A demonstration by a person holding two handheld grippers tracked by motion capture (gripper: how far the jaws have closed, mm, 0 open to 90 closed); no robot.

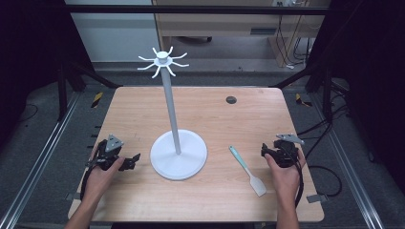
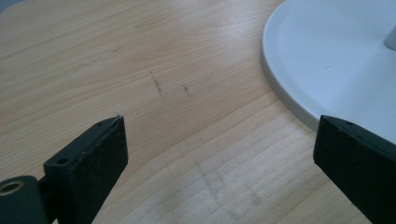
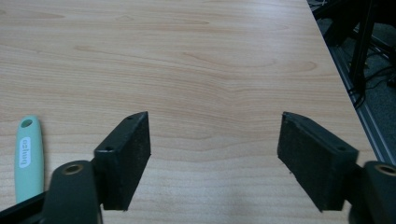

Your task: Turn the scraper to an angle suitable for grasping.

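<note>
The right gripper [image 1: 264, 151] rests near the table's right edge, held by the person's right hand [image 1: 285, 177]. In the right gripper view [image 3: 215, 140] its two black jaws stand spread wide apart with nothing but bare wood between them. Just to the left of its left jaw lies the mint-green handle of a spatula [image 3: 27, 156], with a small hole at the handle's far end and pale lettering along it. In the high view the spatula [image 1: 247, 170] lies flat on the table [image 1: 215, 114], just left of the right gripper and apart from it, its handle pointing away from the person and its white blade toward the near edge.

The left gripper [image 1: 135, 158] sits near the table's left edge in the person's left hand [image 1: 98, 179]. In the left gripper view [image 2: 219, 140] its jaws are also wide open, empty, hovering low over the wood. Close beside its right jaw is the round white base of a stand [image 2: 336, 65].

Between the two grippers, in the high view, the stand [image 1: 178, 153] rises upright on a thin grey pole to a white crown of curved hooks. Beyond it, toward the far right of the table, is a small dark round cable hole [image 1: 231, 99].
</note>
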